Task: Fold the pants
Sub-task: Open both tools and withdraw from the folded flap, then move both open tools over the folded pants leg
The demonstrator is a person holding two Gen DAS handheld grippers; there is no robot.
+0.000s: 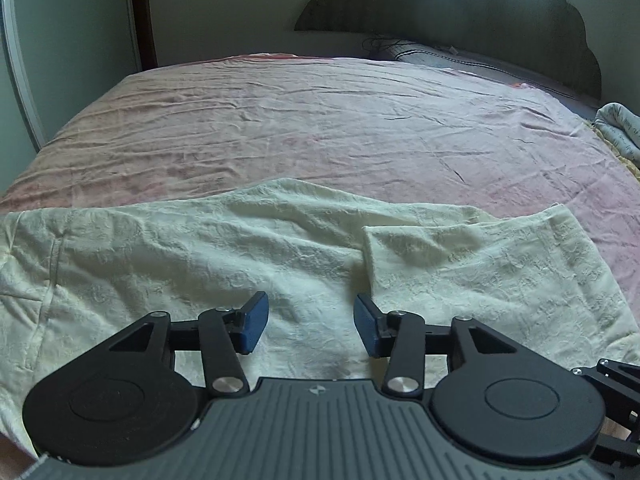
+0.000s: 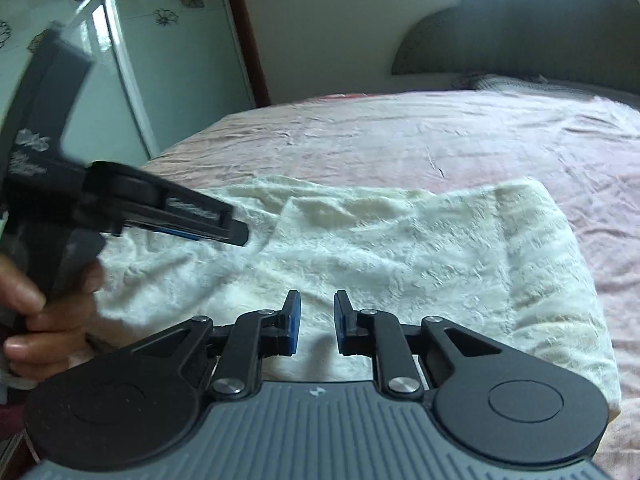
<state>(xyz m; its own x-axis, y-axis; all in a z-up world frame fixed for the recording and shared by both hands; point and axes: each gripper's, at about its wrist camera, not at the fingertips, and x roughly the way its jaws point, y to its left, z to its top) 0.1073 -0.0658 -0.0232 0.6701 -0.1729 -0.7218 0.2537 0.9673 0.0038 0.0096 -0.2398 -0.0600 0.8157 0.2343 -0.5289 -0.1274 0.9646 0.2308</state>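
The left gripper [image 1: 311,322] is held spread above the cream pants [image 1: 168,264], which are laid across the bed's pink sheet [image 1: 320,120]. The right gripper [image 2: 317,322] is likewise parted, empty. Only the right wrist view shows a blurred hand [image 2: 44,312], apparently gripping the left tool.
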